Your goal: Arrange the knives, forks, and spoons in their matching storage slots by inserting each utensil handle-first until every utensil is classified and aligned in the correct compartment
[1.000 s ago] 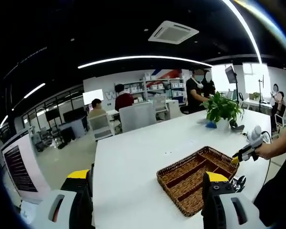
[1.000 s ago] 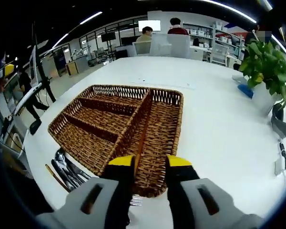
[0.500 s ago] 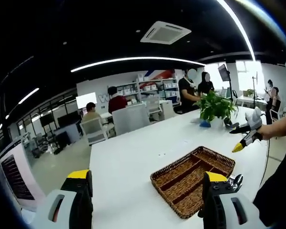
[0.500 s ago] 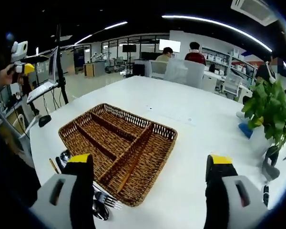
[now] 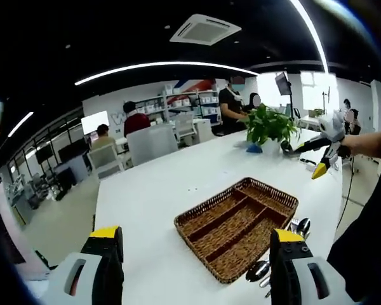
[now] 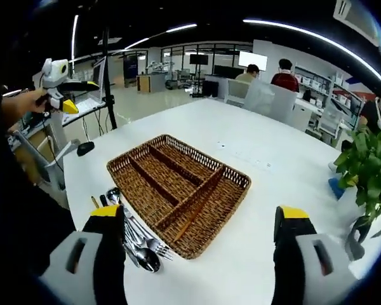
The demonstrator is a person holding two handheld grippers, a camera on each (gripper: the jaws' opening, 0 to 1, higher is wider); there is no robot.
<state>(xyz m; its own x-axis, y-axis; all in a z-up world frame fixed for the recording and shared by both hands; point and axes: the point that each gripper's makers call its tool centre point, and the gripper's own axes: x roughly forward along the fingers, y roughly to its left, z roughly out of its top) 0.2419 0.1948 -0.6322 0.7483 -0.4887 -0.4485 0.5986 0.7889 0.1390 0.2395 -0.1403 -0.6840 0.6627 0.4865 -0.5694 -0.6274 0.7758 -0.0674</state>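
- Left gripper [image 5: 193, 254] — jaws spread, held above the table [image 5: 140, 210].
- Right gripper [image 6: 200, 236] — spread too, raised over the basket [image 6: 178, 190].
- Cutlery [image 6: 136, 238] lies beside the basket's near edge.

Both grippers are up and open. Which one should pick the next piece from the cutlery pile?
Probably the right gripper: in its view the cutlery pile lies just past its jaw beside the basket. The left gripper is held off beyond the table edge.

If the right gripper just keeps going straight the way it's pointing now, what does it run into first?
Most likely the wicker basket. The right gripper is open and the basket's near corner lies between its jaws. The loose utensils sit off by the left jaw. How high the gripper hangs is unclear.
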